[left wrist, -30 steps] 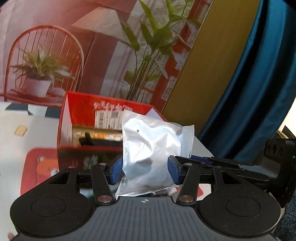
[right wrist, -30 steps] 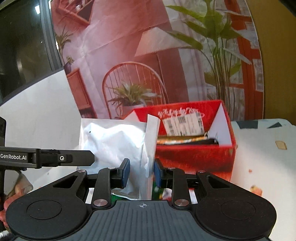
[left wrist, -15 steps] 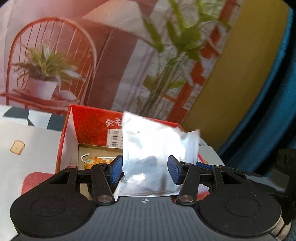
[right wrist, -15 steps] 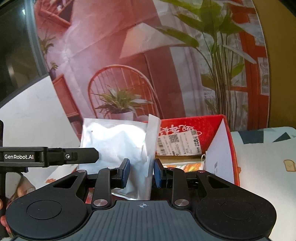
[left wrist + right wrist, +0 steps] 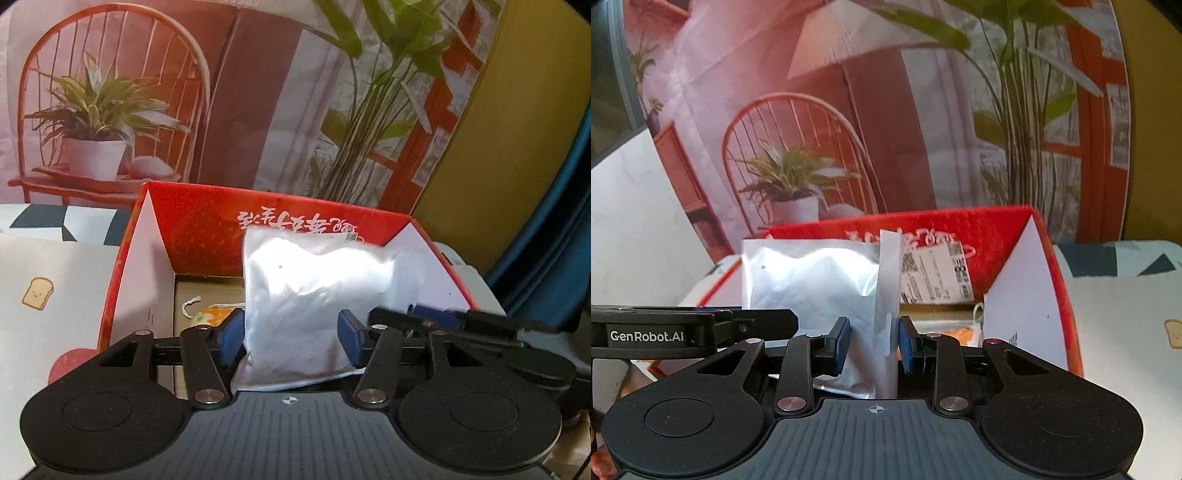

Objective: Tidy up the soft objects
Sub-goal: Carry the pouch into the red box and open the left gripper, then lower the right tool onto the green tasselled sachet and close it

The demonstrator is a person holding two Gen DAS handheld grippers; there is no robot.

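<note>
A silvery soft pouch (image 5: pixel 306 302) is held by both grippers over an open red box (image 5: pixel 207 229). My left gripper (image 5: pixel 291 338) is shut on the pouch's bulky body. My right gripper (image 5: pixel 873 341) is shut on the pouch's flat sealed edge (image 5: pixel 888 295). The pouch hangs above the box's interior, toward its right side in the left wrist view. The red box (image 5: pixel 997 229) has white inner walls and a label. An orange-patterned soft item (image 5: pixel 212 315) lies on the box floor.
The box stands on a pale mat with a toast drawing (image 5: pixel 37 291). A printed backdrop with a chair and plants (image 5: pixel 103 110) rises right behind it. A blue curtain (image 5: pixel 554 221) hangs at the right. The right gripper's body (image 5: pixel 480 325) is beside the left one.
Both grippers moved forward with the pouch, which now hangs over the inside of the red box. The box looks closer and its floor is more exposed.
</note>
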